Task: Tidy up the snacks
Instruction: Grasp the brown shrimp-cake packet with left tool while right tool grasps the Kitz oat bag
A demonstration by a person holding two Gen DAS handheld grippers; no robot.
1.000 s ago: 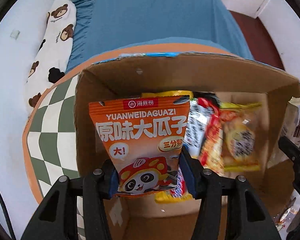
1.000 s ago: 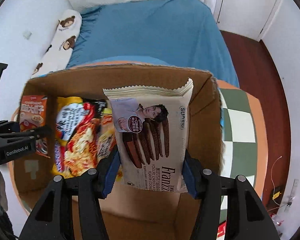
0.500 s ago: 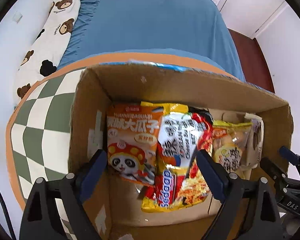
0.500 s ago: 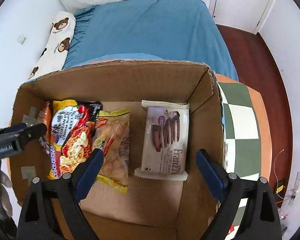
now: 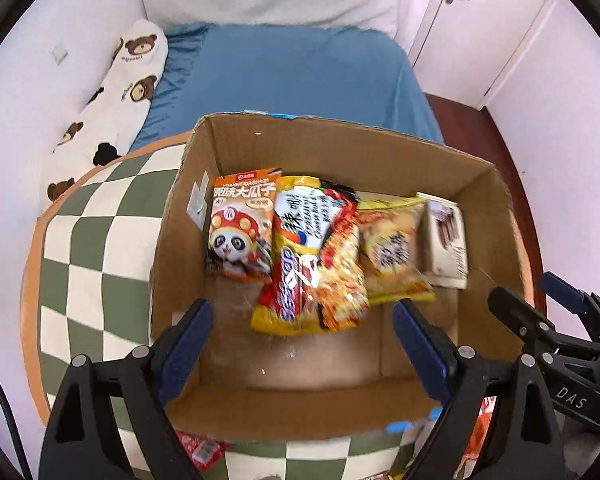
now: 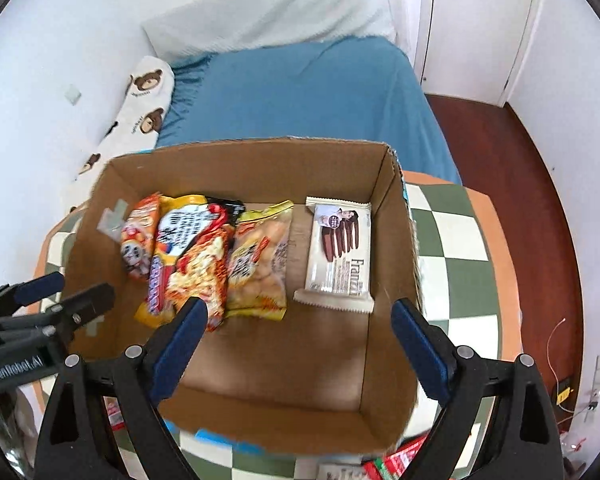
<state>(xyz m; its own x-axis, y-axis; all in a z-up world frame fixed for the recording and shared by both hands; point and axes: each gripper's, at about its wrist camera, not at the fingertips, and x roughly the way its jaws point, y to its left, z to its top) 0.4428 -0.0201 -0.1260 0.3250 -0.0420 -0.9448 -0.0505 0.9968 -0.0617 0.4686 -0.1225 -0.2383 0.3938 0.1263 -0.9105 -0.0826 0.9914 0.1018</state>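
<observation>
An open cardboard box (image 5: 260, 148) (image 6: 260, 164) stands on the checkered table. Inside lie an orange panda sunflower-seed bag (image 5: 240, 228) (image 6: 138, 236), a yellow-red noodle pack (image 5: 312, 256) (image 6: 188, 256), a yellow cracker bag (image 5: 392, 248) (image 6: 260, 260) and a white Franzzi cookie pack (image 5: 446, 240) (image 6: 340, 252). My left gripper (image 5: 302, 344) is open and empty above the box's near left part. My right gripper (image 6: 298, 340) is open and empty above the near right part. Each gripper shows at the edge of the other's view.
The round table has a green-white checkered top (image 5: 92, 248) (image 6: 452, 256) with an orange rim. More snack packs lie by the box's near side (image 5: 200, 446) (image 6: 400, 460). A blue bed (image 5: 292, 76) and a bear-print pillow (image 5: 116, 92) lie beyond.
Both grippers opened and let go: the panda bag and the cookie pack now lie in the box. Both grippers pulled back and up from the box.
</observation>
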